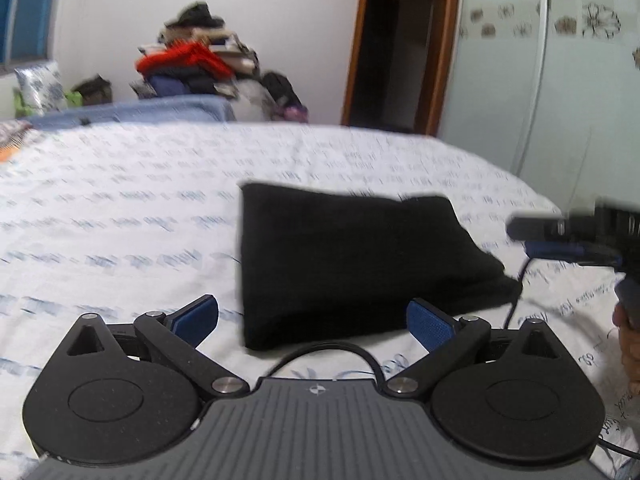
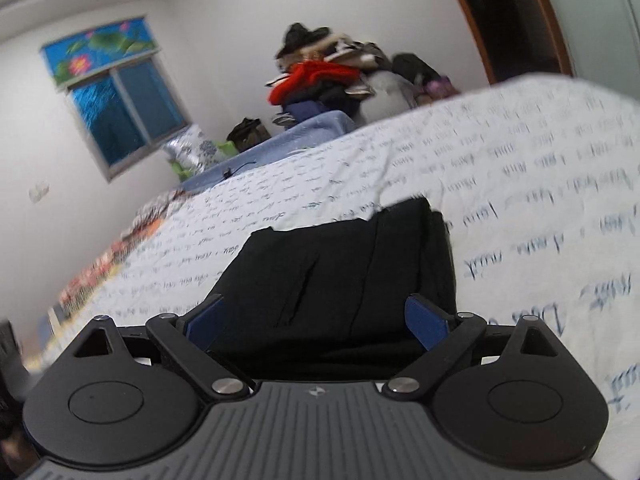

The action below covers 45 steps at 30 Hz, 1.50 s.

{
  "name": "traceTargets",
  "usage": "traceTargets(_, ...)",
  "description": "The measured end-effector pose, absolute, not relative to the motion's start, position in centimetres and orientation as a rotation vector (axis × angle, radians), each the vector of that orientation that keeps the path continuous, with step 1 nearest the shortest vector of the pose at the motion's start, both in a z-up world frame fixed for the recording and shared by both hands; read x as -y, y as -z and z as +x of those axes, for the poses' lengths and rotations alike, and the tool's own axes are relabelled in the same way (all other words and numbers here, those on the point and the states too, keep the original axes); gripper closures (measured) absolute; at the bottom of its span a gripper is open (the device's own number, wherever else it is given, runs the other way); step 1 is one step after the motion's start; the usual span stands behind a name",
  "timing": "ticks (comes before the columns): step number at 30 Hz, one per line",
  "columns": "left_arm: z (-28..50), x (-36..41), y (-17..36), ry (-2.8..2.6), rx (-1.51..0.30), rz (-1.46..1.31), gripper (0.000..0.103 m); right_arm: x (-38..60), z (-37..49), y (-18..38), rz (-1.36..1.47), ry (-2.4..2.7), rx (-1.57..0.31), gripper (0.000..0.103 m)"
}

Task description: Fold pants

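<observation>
The black pants [image 1: 360, 264] lie folded into a compact rectangle on the bed's white printed sheet [image 1: 120, 208]. My left gripper [image 1: 314, 322] hangs just in front of their near edge, open, its blue pads [image 1: 196, 320] wide apart and touching nothing. In the right wrist view, which is tilted, the pants [image 2: 348, 280] fill the space ahead of my right gripper [image 2: 316, 320]. It stands open too, its pads [image 2: 426, 320] off the cloth. Seen from the left wrist, the right gripper [image 1: 568, 240] reaches in at the pants' right end, with a hand [image 1: 628, 340] below it.
A pile of clothes [image 1: 192, 64] topped with something red stands beyond the bed's far side, behind a blue blanket [image 1: 140, 108]. A dark doorway [image 1: 400, 40] and a pale wardrobe door [image 1: 540, 60] are at the back right. A window [image 2: 124, 112] is on the left wall.
</observation>
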<state>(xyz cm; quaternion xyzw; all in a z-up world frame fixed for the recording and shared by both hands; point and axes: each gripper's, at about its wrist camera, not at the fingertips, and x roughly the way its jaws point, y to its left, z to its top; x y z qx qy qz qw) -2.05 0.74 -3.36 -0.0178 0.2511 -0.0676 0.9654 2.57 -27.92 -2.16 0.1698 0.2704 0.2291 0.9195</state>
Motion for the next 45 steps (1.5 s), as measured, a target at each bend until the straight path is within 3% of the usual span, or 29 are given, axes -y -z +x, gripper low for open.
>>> traceTargets(5, -5.1, -7.4, -0.3, 0.100, -0.398, -0.211, 0.001, 28.4, -0.7, 0.4, 0.084, -0.450, -0.512, 0.006)
traceTargets(11, -6.1, -15.3, -2.6, -0.006, -0.298, -0.581, 0.001, 34.8, -1.9, 0.0, 0.264, -0.330, -0.555, 0.006)
traceTargets(16, -7.3, -15.8, -5.9, -0.062, -0.121, -0.521, 0.001, 35.6, -2.0, 0.0, 0.219, -0.243, -0.533, 0.006)
traceTargets(21, -8.1, -15.5, -7.8, -0.063, -0.058, -0.510, 0.001, 34.9, -2.3, -0.1, 0.127, -0.224, -0.506, 0.006)
traceTargets(27, -8.7, -14.1, -6.9, -0.042, -0.086, -0.505, 0.001, 34.3, -5.6, -2.2, 0.144, -0.287, -0.244, 0.005)
traceTargets(28, -9.0, -14.0, -6.6, -0.035, -0.095, -0.507, 0.001, 34.5, -5.9, -2.5, 0.172, -0.303, -0.221, 0.000)
traceTargets(35, -11.2, -13.1, -7.4, 0.025, -0.048, -0.473, 0.001, 36.3, -6.9, -5.2, 0.410, -0.392, -0.211, 0.000)
traceTargets(45, -18.8, -11.8, -10.1, 0.033, 0.008, -0.307, 0.001, 35.6, -15.1, -10.9, 0.221, -0.477, -0.116, 0.000)
